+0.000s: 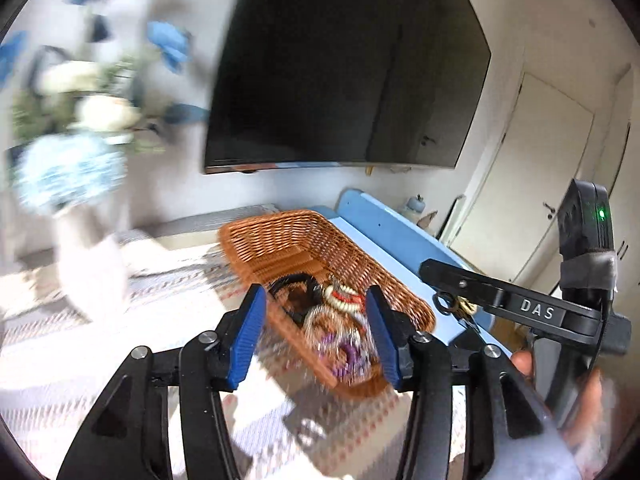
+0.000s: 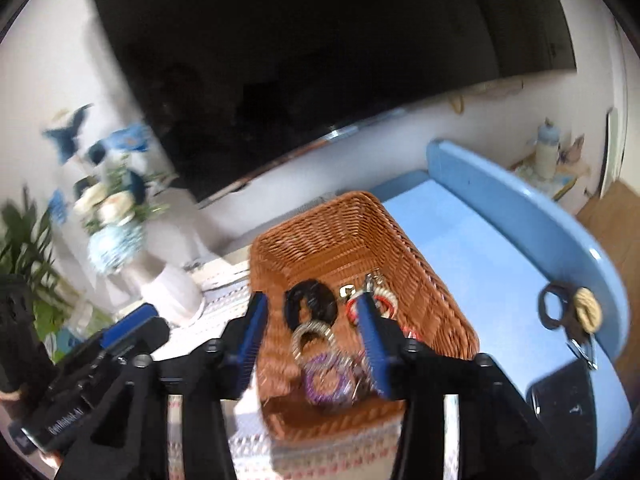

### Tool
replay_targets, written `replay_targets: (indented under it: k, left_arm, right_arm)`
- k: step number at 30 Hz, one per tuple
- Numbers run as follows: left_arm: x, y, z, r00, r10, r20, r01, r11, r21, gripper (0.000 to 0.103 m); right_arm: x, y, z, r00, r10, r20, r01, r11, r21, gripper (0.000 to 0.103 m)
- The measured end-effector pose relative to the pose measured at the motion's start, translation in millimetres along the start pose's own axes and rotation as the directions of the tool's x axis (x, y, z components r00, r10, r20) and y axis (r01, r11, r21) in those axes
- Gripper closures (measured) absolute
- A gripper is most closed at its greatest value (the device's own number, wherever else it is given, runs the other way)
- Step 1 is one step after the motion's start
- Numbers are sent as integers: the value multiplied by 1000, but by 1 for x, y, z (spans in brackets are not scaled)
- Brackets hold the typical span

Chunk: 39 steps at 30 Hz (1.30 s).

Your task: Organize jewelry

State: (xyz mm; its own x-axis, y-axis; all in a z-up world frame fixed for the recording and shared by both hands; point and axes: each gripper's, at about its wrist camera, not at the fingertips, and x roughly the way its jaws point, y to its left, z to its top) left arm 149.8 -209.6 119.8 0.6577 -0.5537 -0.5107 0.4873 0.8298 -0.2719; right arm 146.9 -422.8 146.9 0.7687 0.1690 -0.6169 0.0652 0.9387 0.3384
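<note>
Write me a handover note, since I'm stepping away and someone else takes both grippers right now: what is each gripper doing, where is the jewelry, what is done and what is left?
Left gripper: open, nothing between the pads, above the near end of the wicker basket.
Right gripper: open, empty, above the same end.
In the basket: black ring, red and cream bangles, gold hoop, purple bracelet, piled at the near end.
Left: a dark ring and a cream knotted piece lie outside on the blue ledge.
</note>
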Motion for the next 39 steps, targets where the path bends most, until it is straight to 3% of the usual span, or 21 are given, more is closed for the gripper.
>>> replay_targets:
  k: [2, 4, 6, 9, 17, 18, 25, 32, 39]
  left_arm:
    - [-30, 6, -17, 999, 41, 23, -41, 999, -19, 46]
    - [-55, 12, -38, 990, 135, 36, -135, 991, -24, 46]
    - [-70, 16, -60, 976, 213, 38, -212, 977, -8, 46]
    - [-80, 25, -87, 962, 270, 38, -270, 963, 0, 46]
    - [-58, 47, -120, 972, 231, 32, -232, 972, 24, 42]
    - [-53, 51, -119, 965, 262, 2, -262, 965, 16, 43]
    - [-59, 48, -128, 936, 350, 23, -351, 935, 44, 42]
    - [-50, 45, -133, 925, 380, -1, -379, 923, 67, 42]
    - [-45, 41, -136, 932, 361, -25, -357, 930, 86, 42]
  right_arm:
    - [-20, 16, -15, 999, -15, 29, 16, 999, -34, 46]
    - [-38, 35, -38, 996, -66, 57, 70, 995, -77, 46]
    - [-45, 48, -60, 992, -106, 62, 112, 987, -113, 46]
    - [-49, 66, -91, 989, -137, 54, 144, 977, -156, 46]
    - [-31, 83, -130, 973, -229, 38, 232, 953, -197, 45]
    - [-29, 84, -131, 973, -230, 36, 233, 952, -199, 45]
    - [-15, 78, -143, 972, -236, 4, 233, 955, -183, 44]
    - [-3, 68, -151, 975, -220, -35, 211, 963, -166, 44]
    - [-2, 67, -152, 976, -213, -44, 203, 966, -162, 44]
